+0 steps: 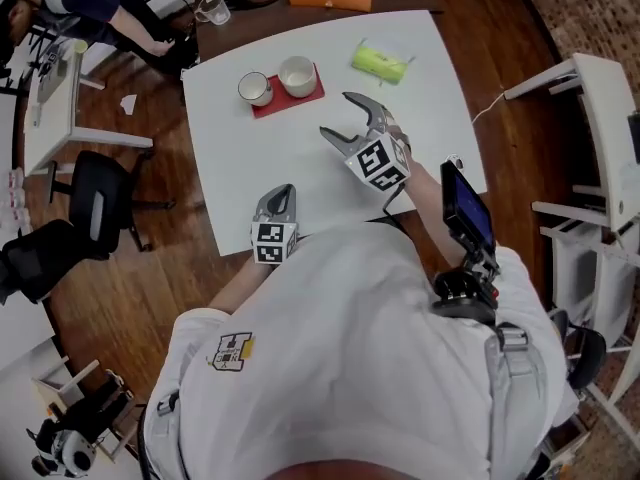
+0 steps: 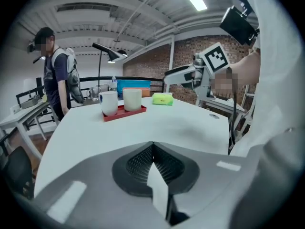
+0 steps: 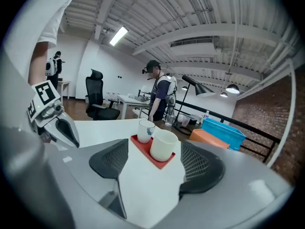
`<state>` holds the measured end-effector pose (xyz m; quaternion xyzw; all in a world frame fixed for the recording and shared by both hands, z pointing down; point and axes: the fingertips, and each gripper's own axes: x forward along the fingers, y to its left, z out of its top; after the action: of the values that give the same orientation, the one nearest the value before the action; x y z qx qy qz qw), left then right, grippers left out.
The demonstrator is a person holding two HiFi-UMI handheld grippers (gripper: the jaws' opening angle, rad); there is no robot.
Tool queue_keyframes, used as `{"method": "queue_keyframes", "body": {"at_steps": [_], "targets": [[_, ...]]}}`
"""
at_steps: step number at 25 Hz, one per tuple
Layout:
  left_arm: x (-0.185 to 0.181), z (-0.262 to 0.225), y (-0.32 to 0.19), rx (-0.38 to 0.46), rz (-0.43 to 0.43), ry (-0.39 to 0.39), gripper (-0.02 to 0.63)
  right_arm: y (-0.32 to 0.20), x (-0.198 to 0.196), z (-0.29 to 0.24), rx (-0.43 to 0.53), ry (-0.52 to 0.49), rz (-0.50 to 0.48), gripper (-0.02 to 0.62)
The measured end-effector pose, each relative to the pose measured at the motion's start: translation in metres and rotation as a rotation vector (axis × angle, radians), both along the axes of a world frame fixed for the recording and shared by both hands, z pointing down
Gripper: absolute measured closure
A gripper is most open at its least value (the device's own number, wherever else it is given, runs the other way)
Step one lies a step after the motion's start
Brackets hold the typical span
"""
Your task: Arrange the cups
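the white tabletop (image 1: 300,183) fills the middle of the head view, and the things of the task stand at its far side, well apart from both tools. the right hand-held gripper (image 1: 343,116) hangs above the middle of the tabletop, its jaws spread with nothing between them, and its own view looks over them toward the cups. the left hand-held gripper (image 1: 282,194) is near the front edge, its jaws pressed together and empty. i think the main danger is the narrow place. the two cups stand so close on the small red tray (image 1: 282,104) that a spread jaw coming for one may push the other or shift the tray. a smooth wall may also slip from a shallow pinch. the cup on the right (image 1: 297,76) is wider, plain and cream-white. the cup on the left (image 1: 254,89) is smaller and white, with a handle and a small bluish mark. both stand upright; whether they touch i cannot tell.
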<state>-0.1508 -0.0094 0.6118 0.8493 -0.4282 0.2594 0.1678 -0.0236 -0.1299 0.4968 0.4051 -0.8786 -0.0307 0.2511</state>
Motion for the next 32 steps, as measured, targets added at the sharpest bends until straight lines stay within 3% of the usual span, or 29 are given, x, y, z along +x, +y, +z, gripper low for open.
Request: {"method": "queue_keyframes", "body": {"at_steps": [3,7,14,23,32], "targets": [[0.009,0.000,0.001,0.005,0.079,0.008,0.606,0.041,0.011,0.014,-0.033,0.028,0.041,0.287],[0.009,-0.002,0.007,0.017,0.088,0.008,0.606,0.081,0.012,0.043,-0.102,0.045,0.033,0.339],[0.005,0.004,0.041,-0.034,0.150,-0.010,0.606,0.138,0.007,0.105,-0.253,0.073,0.066,0.426],[0.000,0.025,0.045,-0.055,0.179,-0.058,0.606,0.156,0.014,0.159,-0.375,0.130,0.135,0.566],[-0.004,0.039,0.038,-0.092,0.157,-0.066,0.606,0.156,0.017,0.165,-0.374,0.163,0.149,0.595]]}}
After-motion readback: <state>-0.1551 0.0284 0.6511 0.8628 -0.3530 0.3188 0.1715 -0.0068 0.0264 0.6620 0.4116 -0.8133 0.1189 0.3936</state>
